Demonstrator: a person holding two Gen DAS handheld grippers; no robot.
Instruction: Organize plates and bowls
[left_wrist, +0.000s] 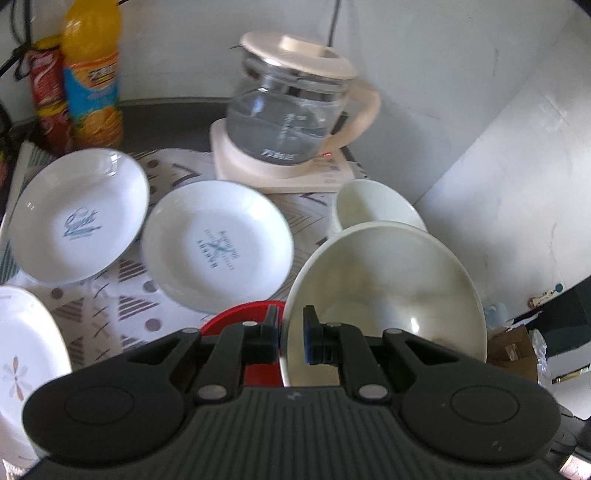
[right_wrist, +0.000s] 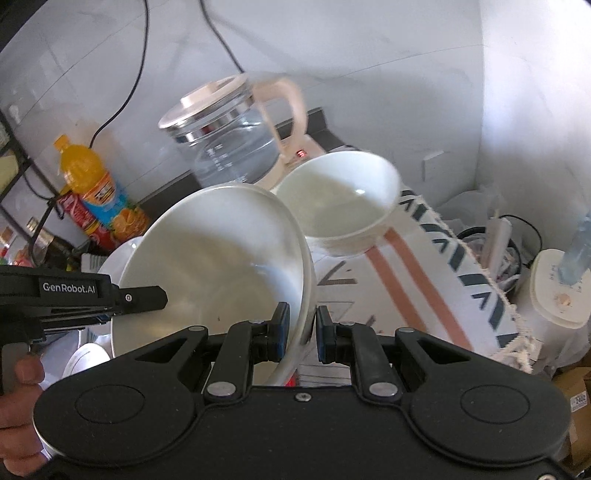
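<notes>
While we are carrying the large cream bowl (left_wrist: 388, 295) in the left wrist view, the left gripper (left_wrist: 290, 332) is pinching its near rim, so we are keeping the grip firm and level. It looks empty, as do the smaller cream bowl (left_wrist: 373, 206) behind it and the two white plates (left_wrist: 218, 243) on the patterned cloth (left_wrist: 110, 306); the glass kettle (left_wrist: 291, 122) is holding water. From the right wrist, the right gripper (right_wrist: 299, 332) is straddling the opposite rim with jaws nearly touching it, though we cannot tell whether they are clamping.
</notes>
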